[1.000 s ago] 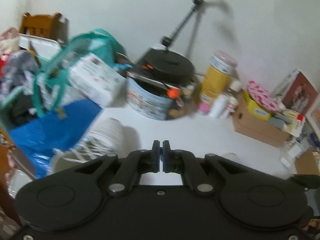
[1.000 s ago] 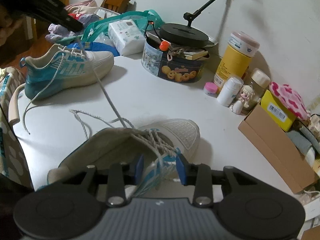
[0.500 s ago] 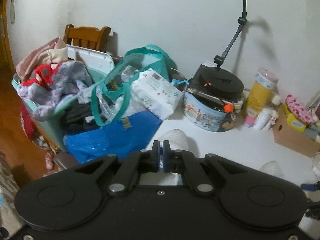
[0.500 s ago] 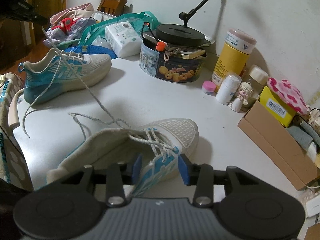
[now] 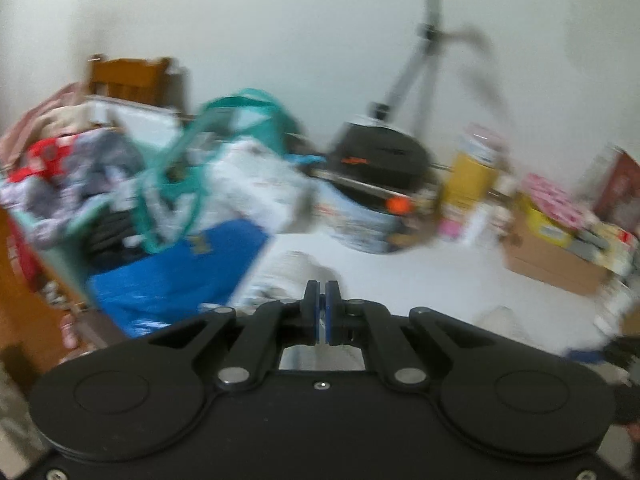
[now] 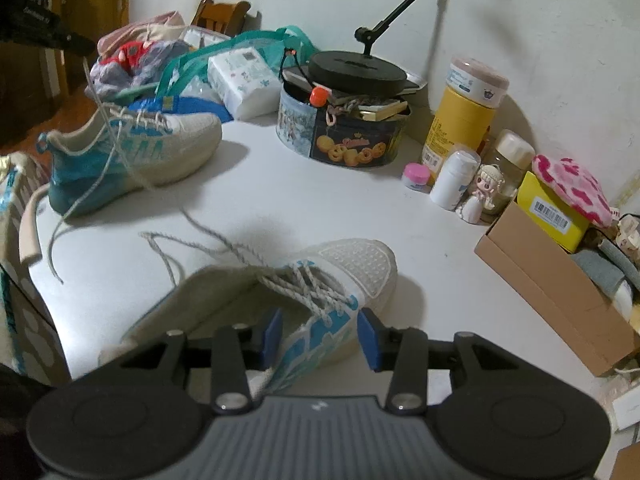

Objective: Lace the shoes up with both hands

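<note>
From the left wrist view, which is blurry, the left gripper (image 5: 321, 312) is seen pinched tight, with only a thin slit between its blue pads, and whether a lace is caught there cannot be told from this view. From the right wrist view, the right gripper (image 6: 319, 334) is held wide over the near shoe (image 6: 320, 292), whose lace (image 6: 192, 240) is crossed through some holes but left loose on the table (image 6: 300, 200), while a lace is pulled up from the far shoe (image 6: 132, 152) by the left gripper, so both shoes are judged only partly laced and not tied.
</note>
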A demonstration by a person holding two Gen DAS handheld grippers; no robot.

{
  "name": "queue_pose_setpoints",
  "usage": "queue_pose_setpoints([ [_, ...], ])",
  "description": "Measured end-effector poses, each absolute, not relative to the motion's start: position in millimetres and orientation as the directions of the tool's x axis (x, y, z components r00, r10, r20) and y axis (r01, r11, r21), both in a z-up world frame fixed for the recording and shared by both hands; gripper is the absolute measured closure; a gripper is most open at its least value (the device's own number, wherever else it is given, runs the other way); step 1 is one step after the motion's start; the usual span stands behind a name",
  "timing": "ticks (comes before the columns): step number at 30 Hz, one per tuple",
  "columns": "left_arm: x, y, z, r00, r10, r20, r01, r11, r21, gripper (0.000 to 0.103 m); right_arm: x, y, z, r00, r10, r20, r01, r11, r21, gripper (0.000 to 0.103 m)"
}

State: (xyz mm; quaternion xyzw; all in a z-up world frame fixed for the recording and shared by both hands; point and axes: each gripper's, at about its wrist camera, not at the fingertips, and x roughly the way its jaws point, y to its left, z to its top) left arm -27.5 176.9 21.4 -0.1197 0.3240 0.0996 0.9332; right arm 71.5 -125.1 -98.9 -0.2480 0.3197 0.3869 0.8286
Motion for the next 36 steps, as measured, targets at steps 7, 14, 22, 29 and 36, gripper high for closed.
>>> queue_pose_setpoints([
  [7,-7,111,8,0.724,-0.178,-0.666,-0.047,0.951,-0.306,0.103,70,-127,-97,0.491,0.491,-0.720,-0.795,0.590,-0.141,0.056],
  [14,24,75,-32,0.655,-0.255,-0.712,0.011,0.945,-0.328,0.103,68,-129,-94,0.486,0.498,-0.718,-0.791,0.600,-0.120,0.055],
  [22,71,71,-93,0.532,-0.286,-0.797,0.018,0.945,-0.327,0.103,68,-132,-94,0.485,0.484,-0.728,-0.787,0.605,-0.122,0.054],
  [29,88,72,-121,0.477,-0.298,-0.827,0.007,0.942,-0.335,0.100,71,-134,-95,0.475,0.480,-0.737,-0.782,0.614,-0.104,0.052],
  [36,71,84,-97,0.497,-0.270,-0.825,0.038,0.956,-0.290,0.080,74,-132,-96,0.467,0.483,-0.741,-0.787,0.608,-0.100,0.051],
])
